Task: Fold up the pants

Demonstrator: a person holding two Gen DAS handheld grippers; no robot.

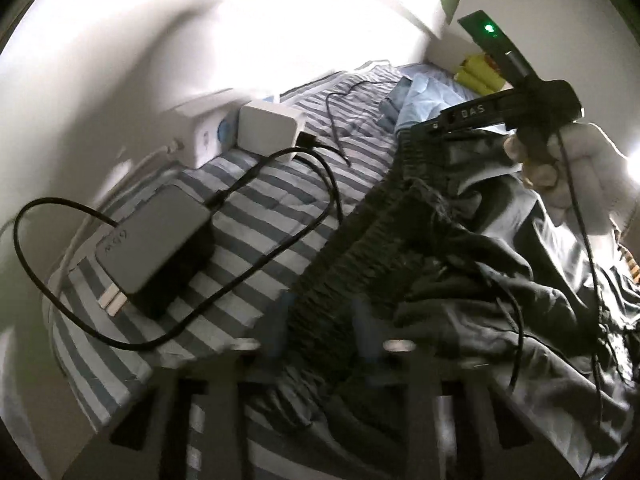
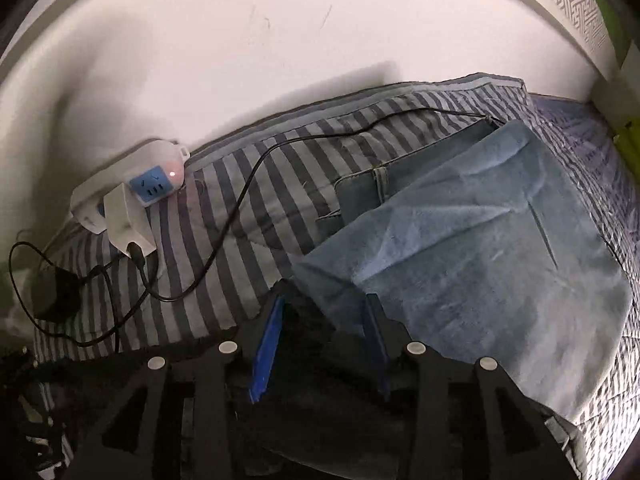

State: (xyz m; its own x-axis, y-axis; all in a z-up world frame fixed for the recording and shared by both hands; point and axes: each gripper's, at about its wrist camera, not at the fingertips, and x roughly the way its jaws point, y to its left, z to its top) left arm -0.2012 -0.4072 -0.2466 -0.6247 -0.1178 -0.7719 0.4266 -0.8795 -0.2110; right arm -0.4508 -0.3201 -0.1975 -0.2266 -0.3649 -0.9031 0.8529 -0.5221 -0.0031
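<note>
Dark pants (image 1: 460, 248) lie bunched on the striped bed sheet (image 1: 260, 216), their ribbed elastic waistband (image 1: 352, 248) running diagonally. My left gripper (image 1: 320, 314) is at the band's near end; its fingers are blurred, the band sits between them and it reads as shut on it. A white-gloved hand (image 1: 580, 168) carries my right gripper (image 1: 444, 118), which holds the band's far end lifted off the bed. In the right wrist view the right gripper (image 2: 325, 294) shows blue pads (image 2: 268, 340) with dark pants cloth (image 2: 320, 364) filling the gap between them.
Against the wall lie a white power strip (image 1: 200, 136), a white adapter (image 1: 268, 128) and a dark power brick (image 1: 160, 240) with looping black cables (image 1: 256, 276). A light-blue towel (image 2: 480, 240) covers folded jeans (image 2: 360, 196) just beyond the pants. The wall bounds the bed.
</note>
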